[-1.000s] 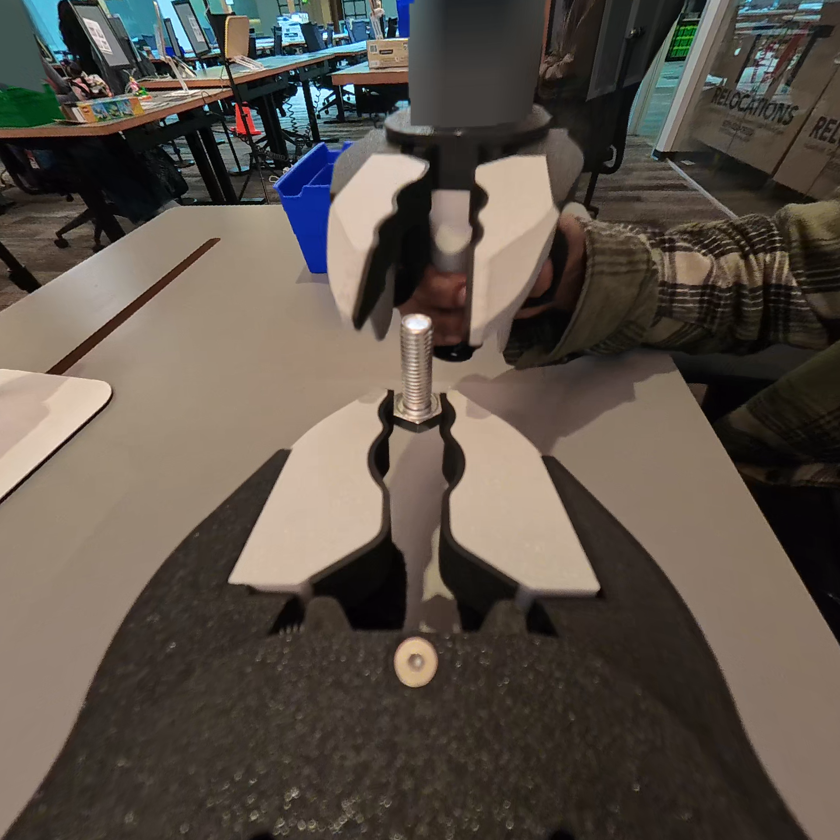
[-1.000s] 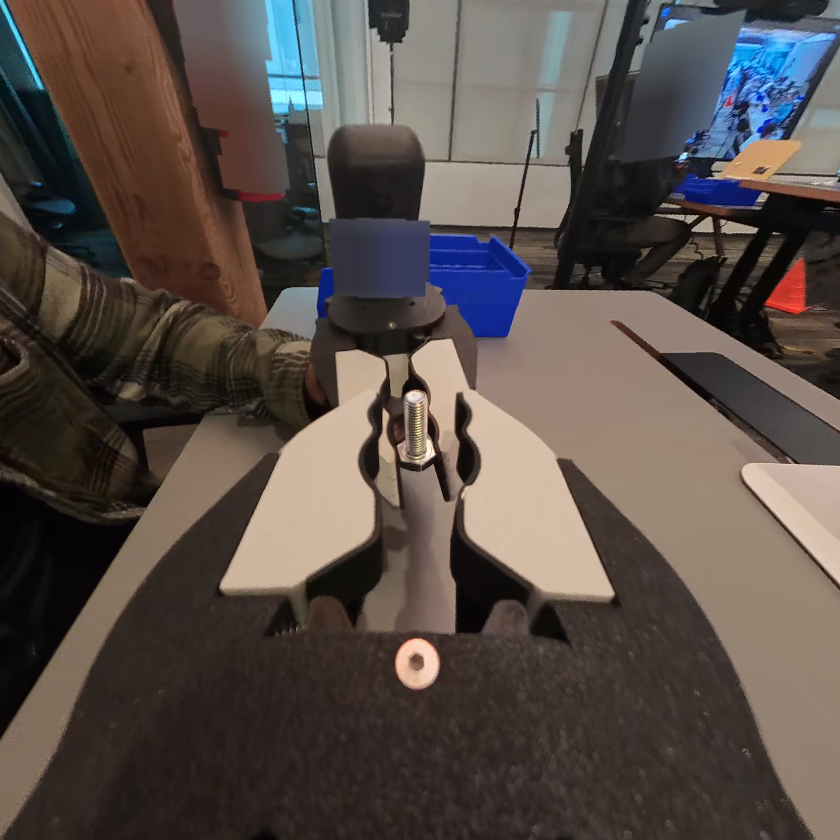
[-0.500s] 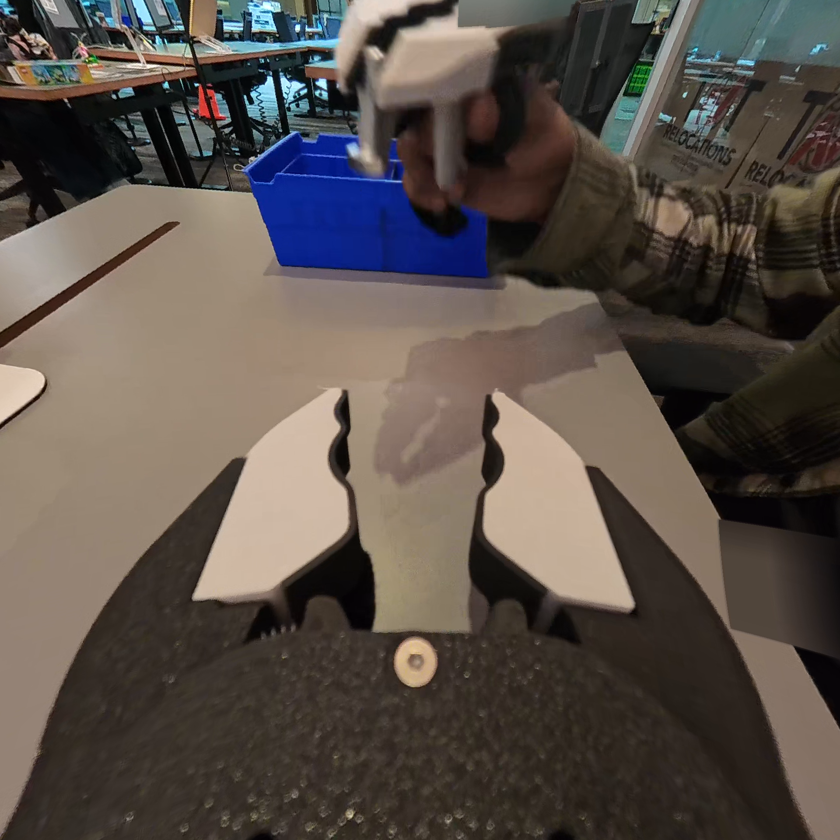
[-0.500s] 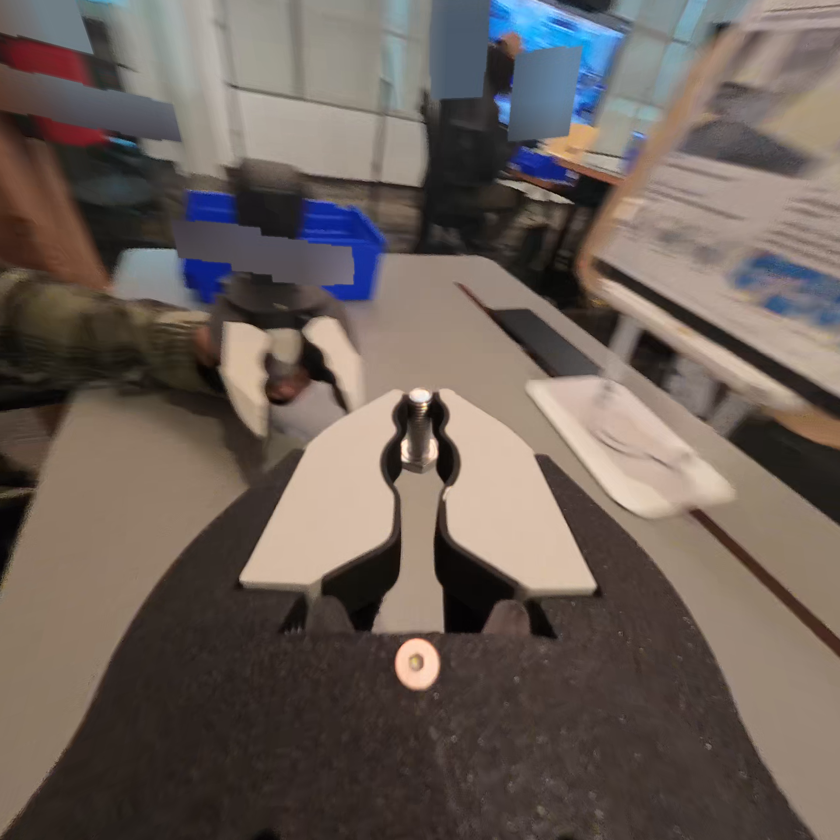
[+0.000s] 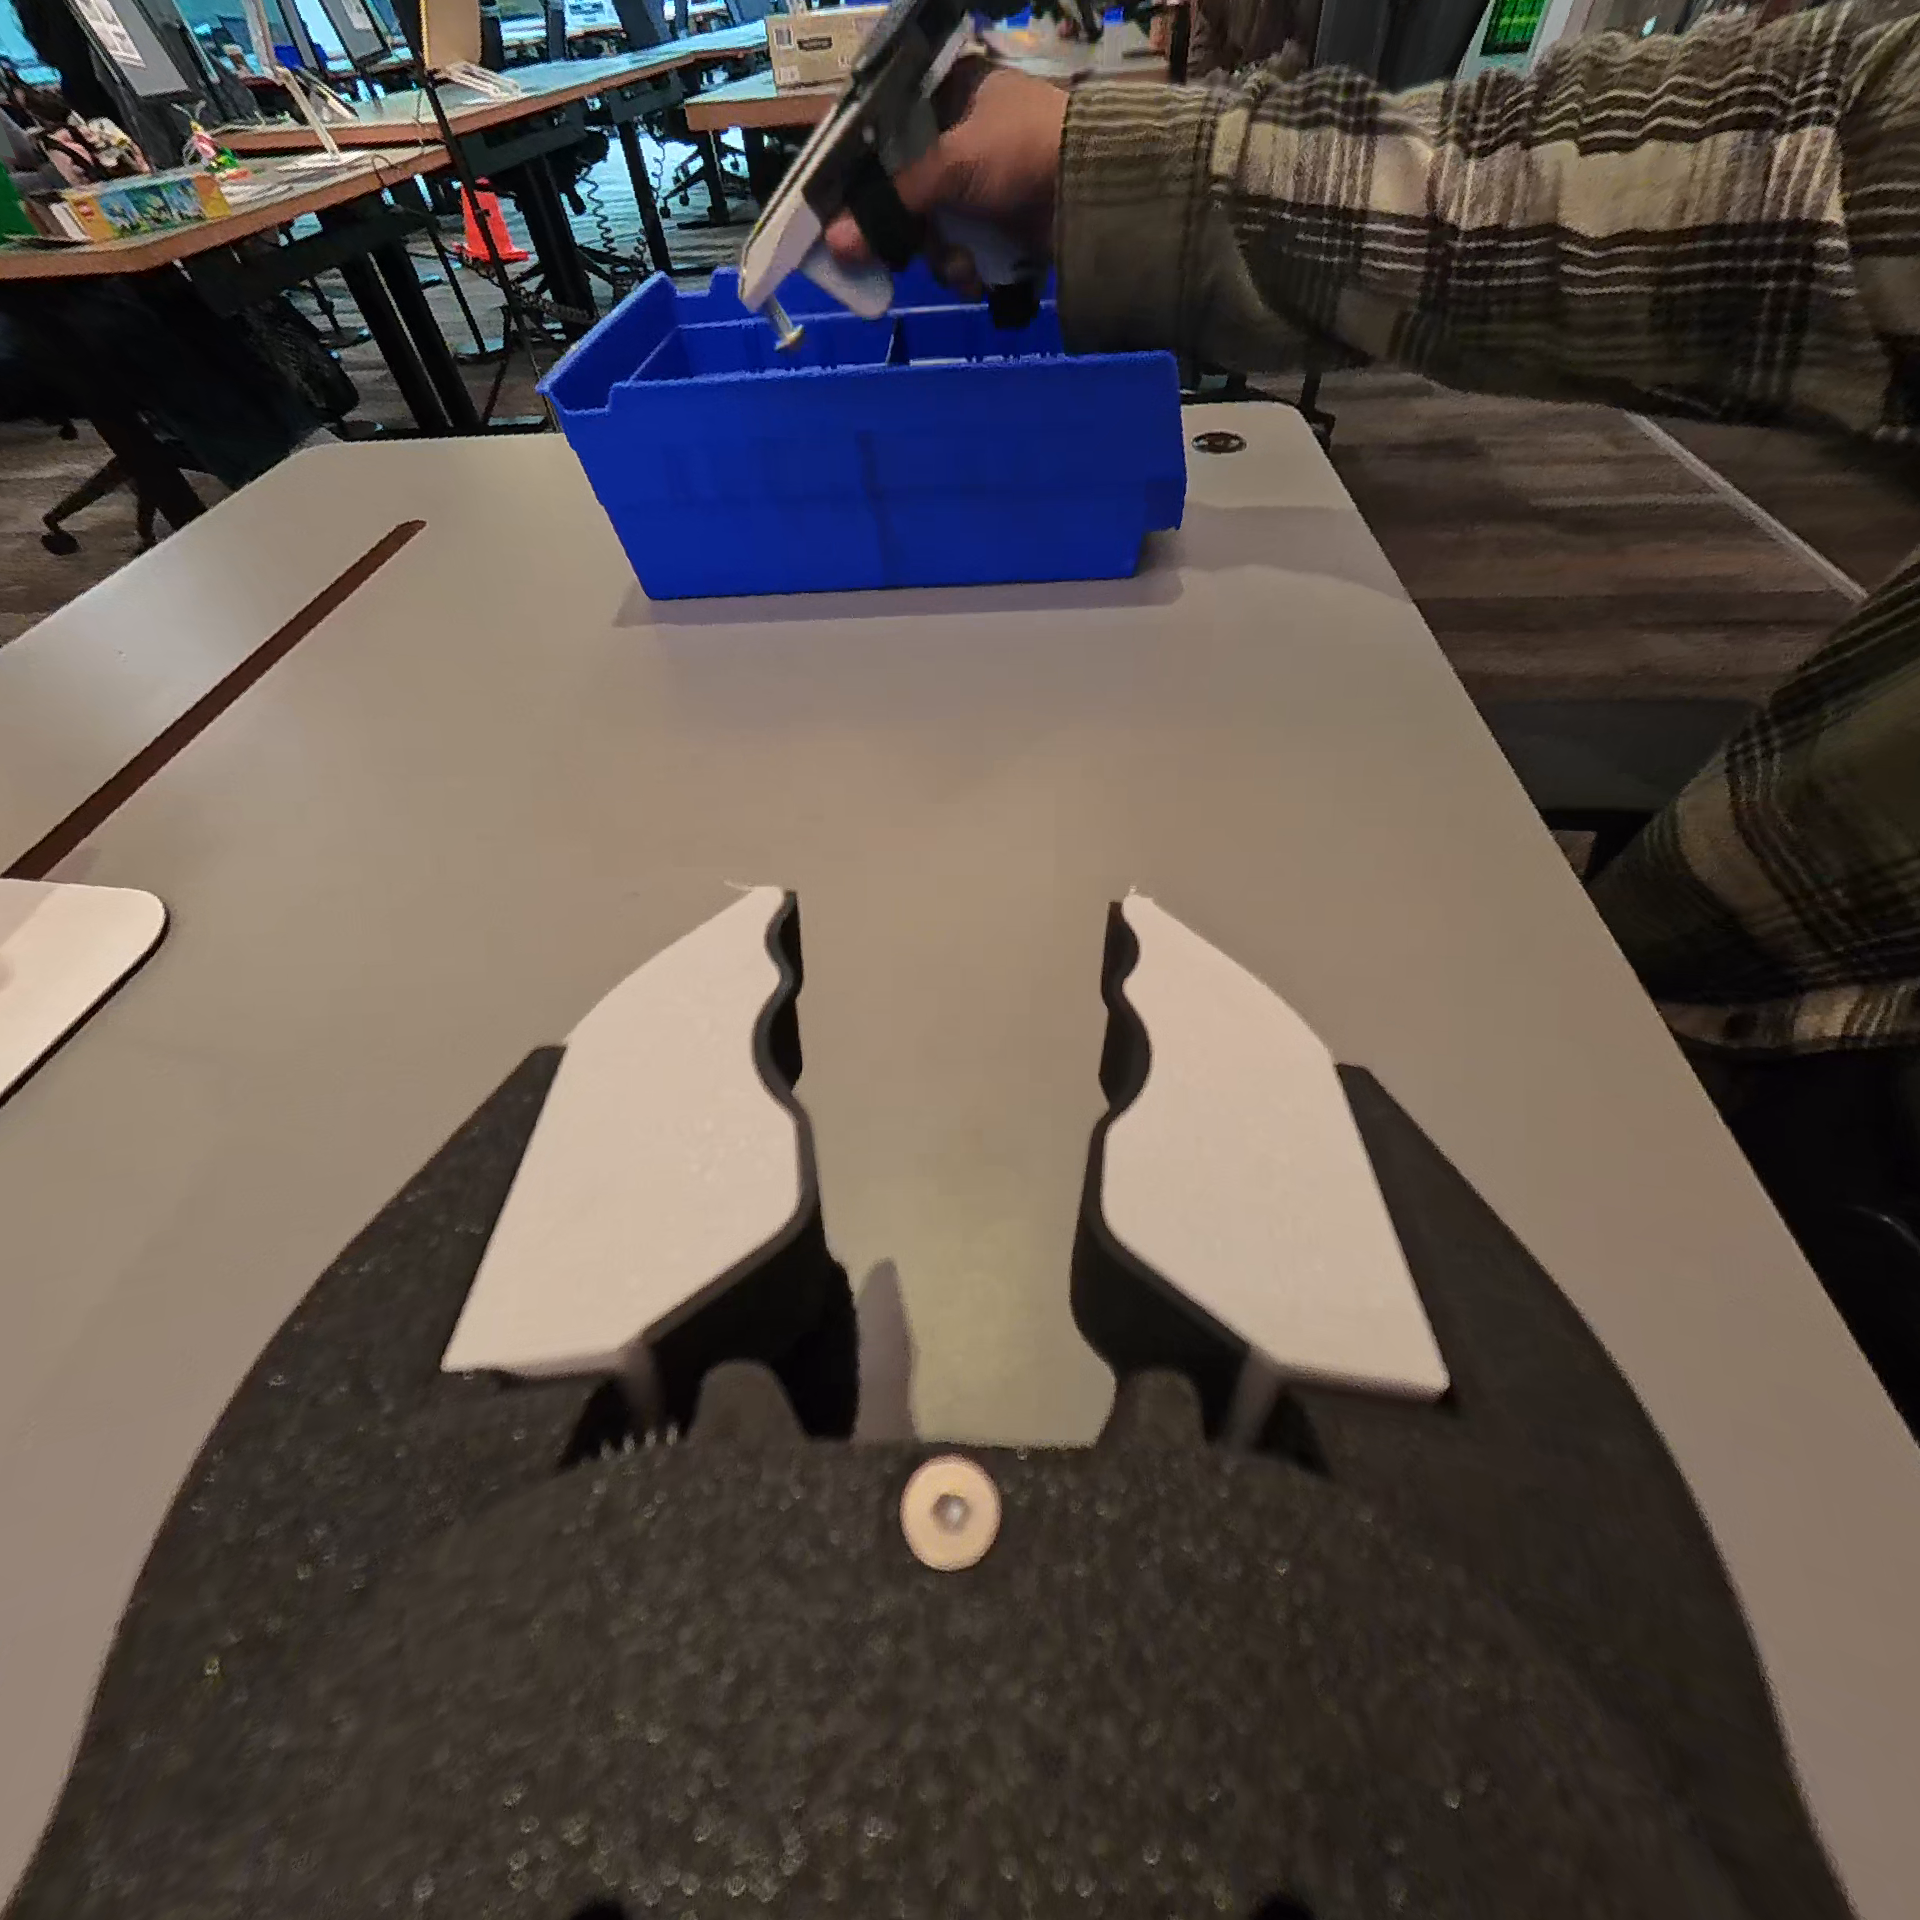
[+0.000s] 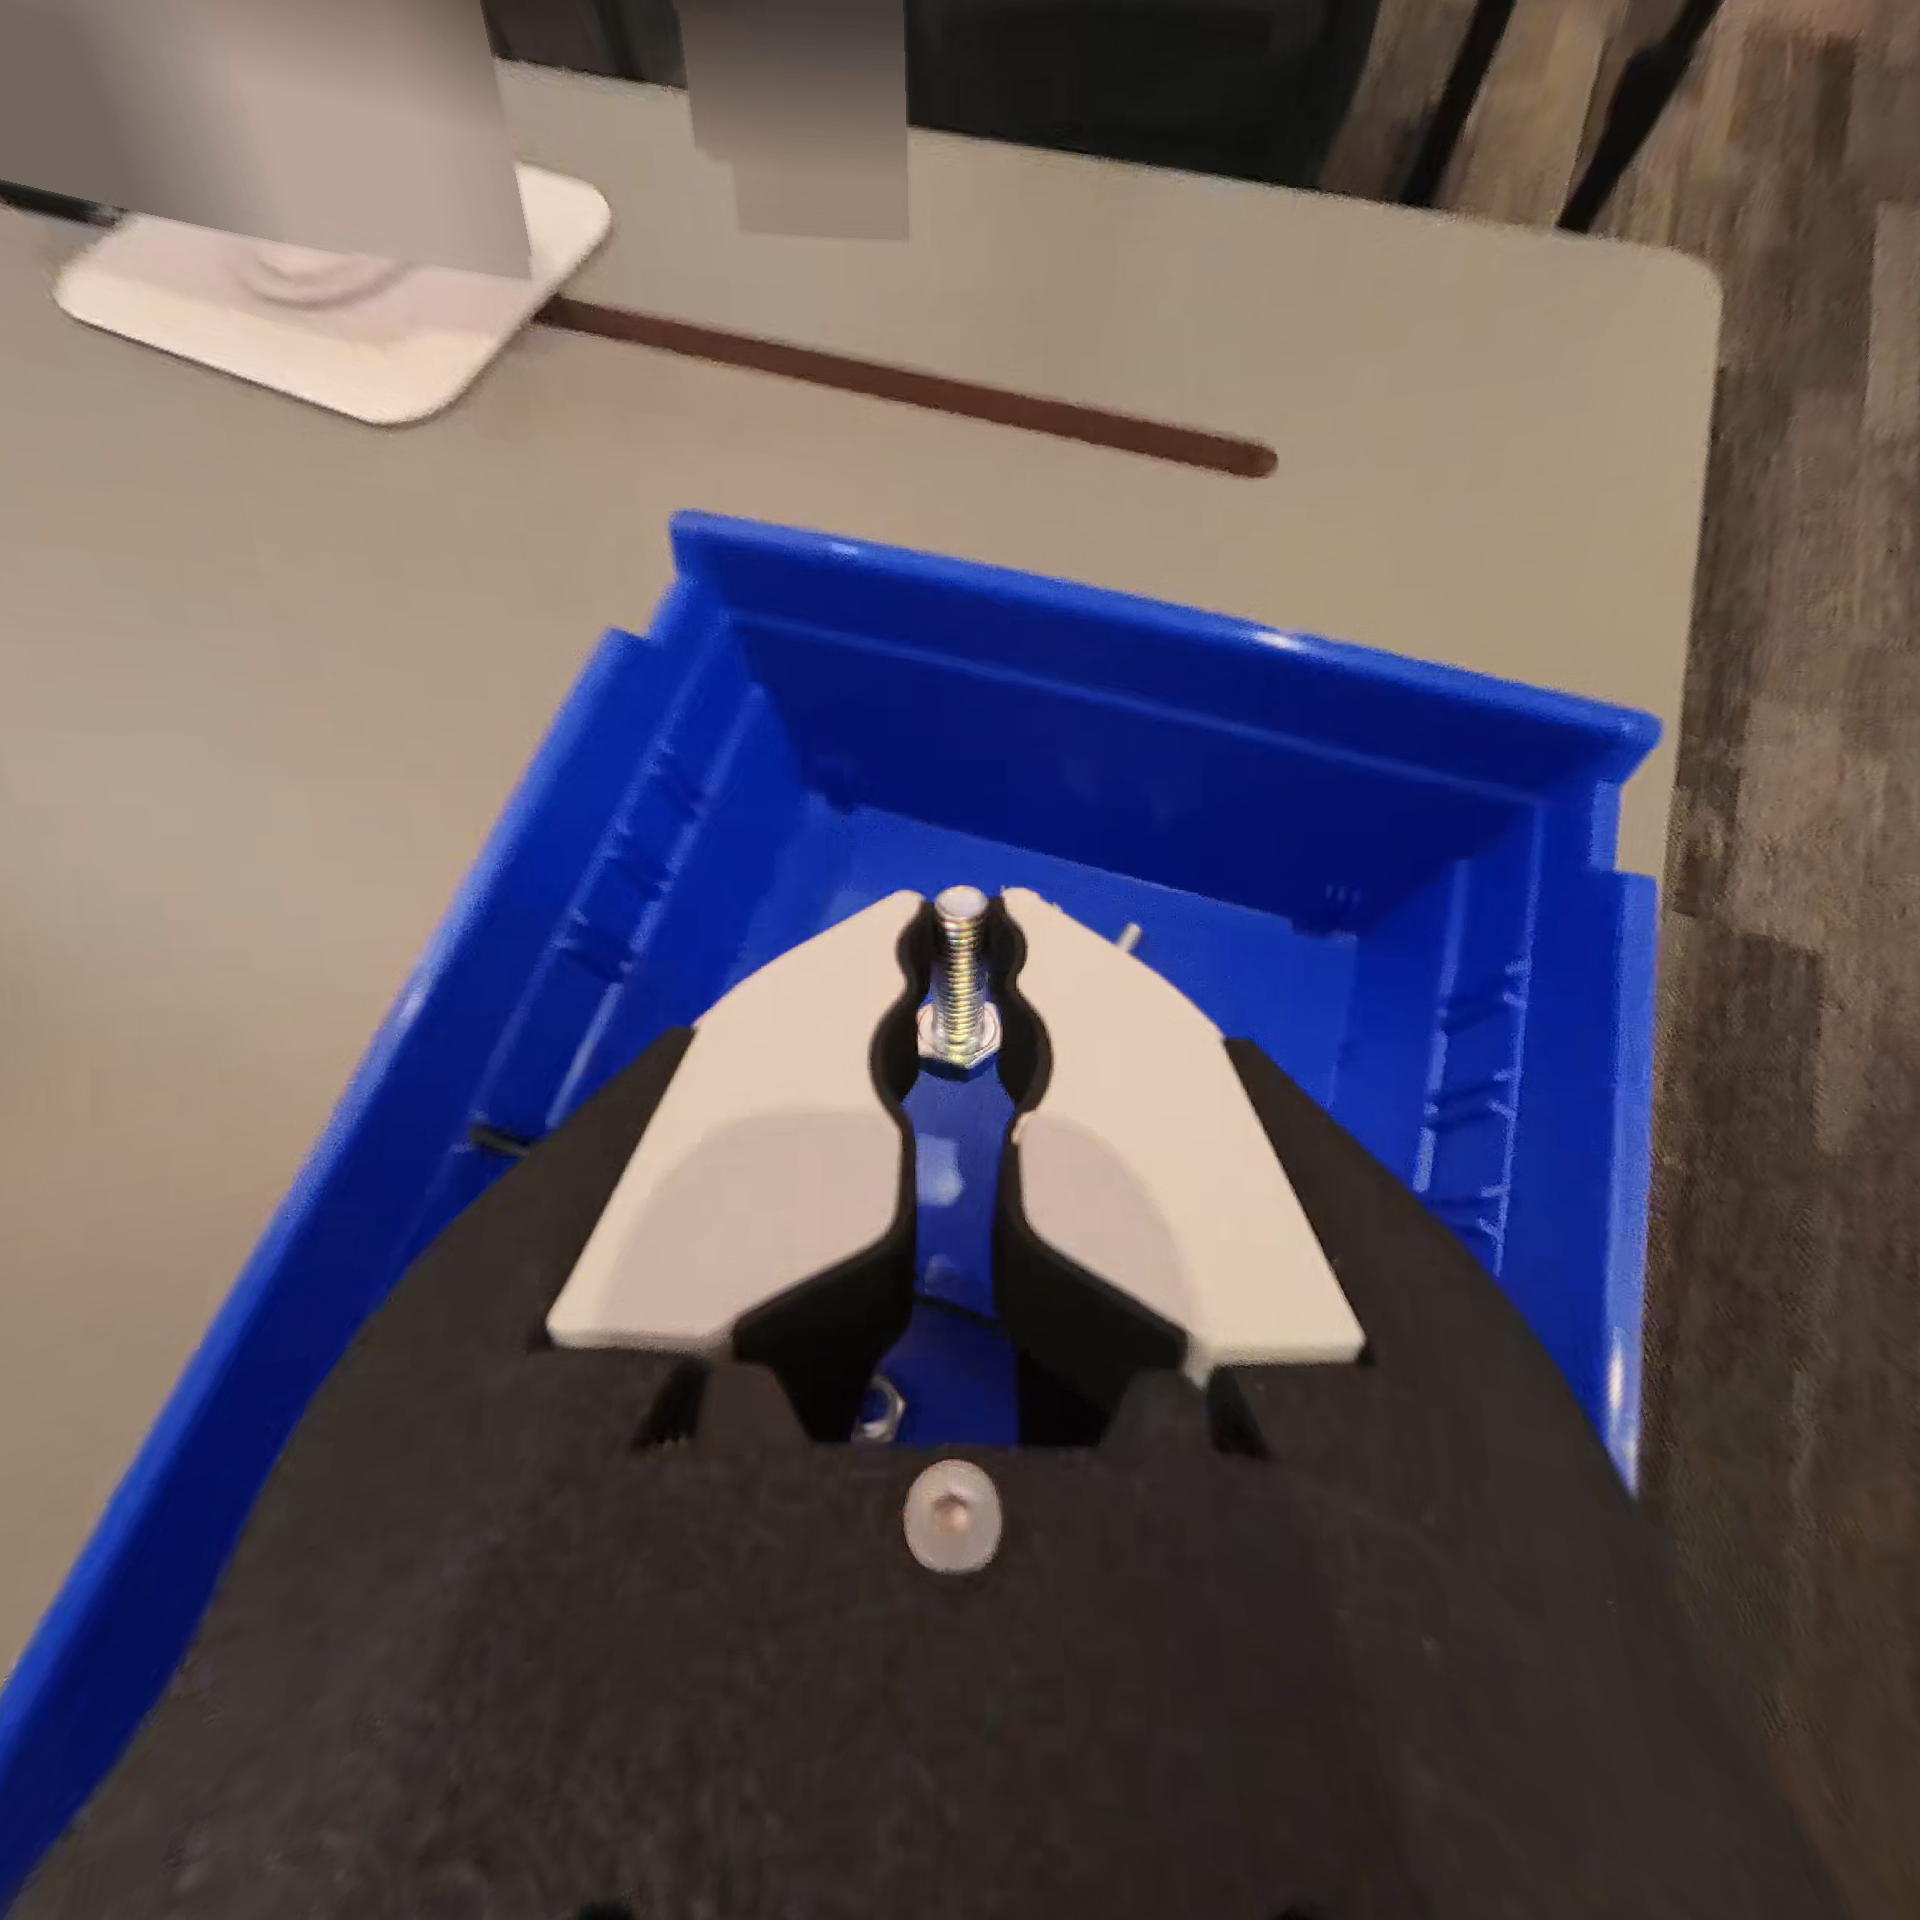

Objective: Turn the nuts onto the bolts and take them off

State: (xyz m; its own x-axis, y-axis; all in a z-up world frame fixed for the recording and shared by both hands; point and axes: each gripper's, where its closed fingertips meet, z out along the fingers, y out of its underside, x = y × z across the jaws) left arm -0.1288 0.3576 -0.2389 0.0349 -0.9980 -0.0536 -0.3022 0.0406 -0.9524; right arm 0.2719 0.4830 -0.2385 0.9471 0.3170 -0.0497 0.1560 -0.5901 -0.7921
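Note:
My right gripper (image 6: 961, 920) is shut on a silver bolt (image 6: 957, 977) with a hex nut (image 6: 957, 1039) threaded on it. It holds the bolt over the inside of a blue bin (image 6: 1039, 727). Another nut (image 6: 881, 1415) lies on the bin floor under the gripper. In the left wrist view the right gripper (image 5: 774, 296) hangs tilted over the far blue bin (image 5: 883, 478) with the bolt (image 5: 787, 330) sticking out below it. My left gripper (image 5: 951, 904) is open and empty, low over the grey table (image 5: 520, 779).
A white flat base (image 6: 332, 301) stands on the table beyond the bin; its corner shows in the left wrist view (image 5: 62, 966). A dark slot (image 6: 904, 390) runs across the tabletop. A person's plaid sleeve (image 5: 1507, 208) reaches in from the right. Floor lies past the table's right edge. Left tips to right tips: about 45 cm. To reach the dark slot (image 6: 904, 390) in a straight line is about 30 cm for my right fingers, about 45 cm for my left.
My left gripper let go of the nut on the bolt, opened and drew back. My right gripper closed on the bolt with its nut, lifted it and carried it over the blue bin.

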